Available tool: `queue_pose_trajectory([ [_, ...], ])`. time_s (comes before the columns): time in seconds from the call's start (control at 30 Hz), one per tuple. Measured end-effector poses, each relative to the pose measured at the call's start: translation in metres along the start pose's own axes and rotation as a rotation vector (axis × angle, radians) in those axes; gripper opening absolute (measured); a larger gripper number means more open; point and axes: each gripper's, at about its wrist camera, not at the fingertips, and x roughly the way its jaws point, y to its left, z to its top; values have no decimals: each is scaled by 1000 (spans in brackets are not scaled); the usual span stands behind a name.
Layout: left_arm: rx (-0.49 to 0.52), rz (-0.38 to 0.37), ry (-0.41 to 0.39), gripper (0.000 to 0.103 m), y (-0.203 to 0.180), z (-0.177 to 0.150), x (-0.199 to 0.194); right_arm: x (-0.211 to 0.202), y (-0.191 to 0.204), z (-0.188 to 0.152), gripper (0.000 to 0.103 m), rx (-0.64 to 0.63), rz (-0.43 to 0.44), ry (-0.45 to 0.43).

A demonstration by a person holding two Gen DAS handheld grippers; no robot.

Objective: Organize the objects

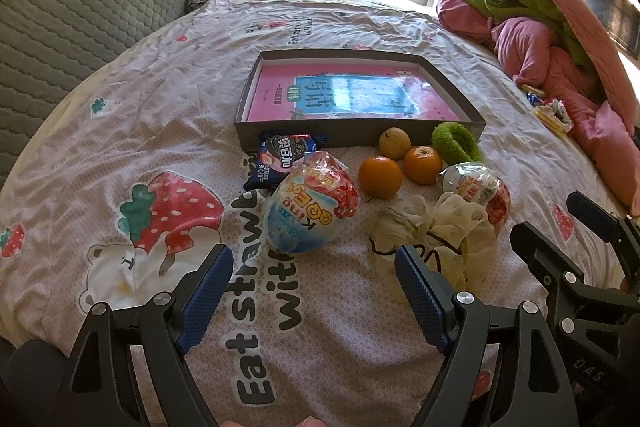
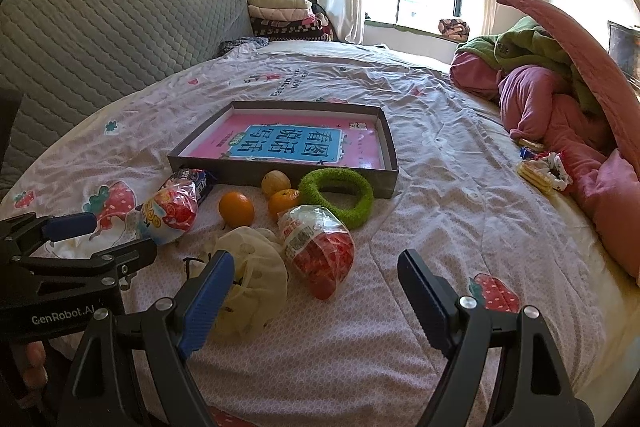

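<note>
Spread wide and empty, the left gripper [image 1: 314, 281] hovers short of the blue snack bag [image 1: 310, 201], itself just before the grey box [image 1: 360, 135]; nothing is boxed yet, so grasping comes next. Right view: the right gripper [image 2: 316, 277], likewise released, faces the red bag [image 2: 318, 249] before that box on the bed [image 2: 460, 195], window beyond.

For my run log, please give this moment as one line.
left gripper: open, empty | right gripper: open, empty | shallow grey cardboard box: holds pink book only | two oranges, snacks: on bedsheet beside box
</note>
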Motion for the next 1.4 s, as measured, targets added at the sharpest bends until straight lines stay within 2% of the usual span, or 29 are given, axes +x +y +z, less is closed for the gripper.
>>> queue_pose_trajectory([
  [0.83, -21, -17, 45, 84, 21, -4, 6, -3, 5, -3, 83, -17, 41, 8],
  [1.1, -13, -23, 45, 84, 24, -5, 7, 1, 8, -10, 83, -11, 125, 52],
  [1.4, -8, -38, 54, 84, 25, -5, 12, 6, 12, -13, 83, -13, 149, 67],
])
